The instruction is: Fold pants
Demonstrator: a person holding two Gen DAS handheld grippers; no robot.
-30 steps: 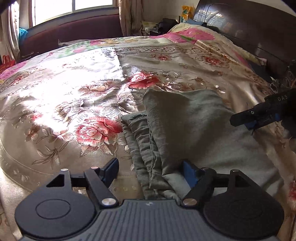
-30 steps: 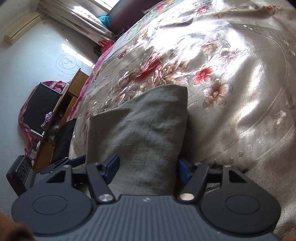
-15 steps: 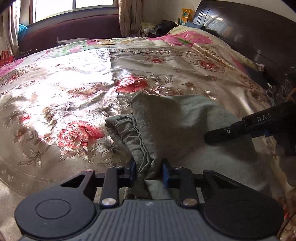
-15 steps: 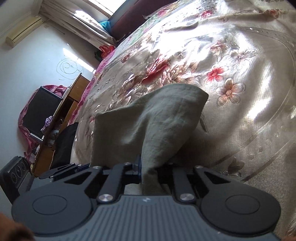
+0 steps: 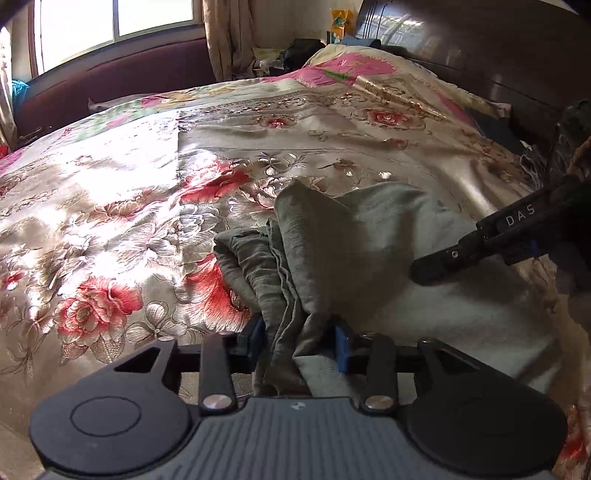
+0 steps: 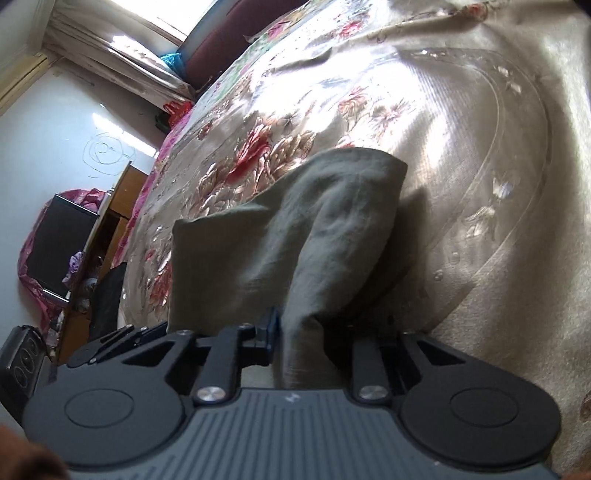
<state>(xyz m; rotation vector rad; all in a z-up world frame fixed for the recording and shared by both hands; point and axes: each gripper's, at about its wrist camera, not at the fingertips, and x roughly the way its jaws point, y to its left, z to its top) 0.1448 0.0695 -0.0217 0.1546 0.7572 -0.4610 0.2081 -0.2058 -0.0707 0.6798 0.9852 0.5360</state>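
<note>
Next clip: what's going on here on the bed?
A person holding two grippers is folding grey-green fabric pants on a floral satin bedspread. The left gripper has the bunched near edge between its fingers, the right gripper a fold of the same cloth. Both grippers' jaws are opening, the fabric bunched and lifted, not yet laid flat.

the pants (image 5: 354, 258) lie on the bed (image 5: 122, 206), folded in layers, nearer its foot than the headboard (image 5: 498, 48). in the left wrist view the left hand-held gripper (image 5: 299, 341) sits at their near edge with a bunched fold between its opening jaws, and the right hand-held gripper (image 5: 436, 266) reaches in from the right over the cloth. in the right wrist view the right hand-held gripper's (image 6: 310, 334) opening jaws have a raised fold between them. the window (image 5: 114, 26) stands behind the bed, a wooden cabinet (image 6: 118, 221) beside it on the floor.
</note>
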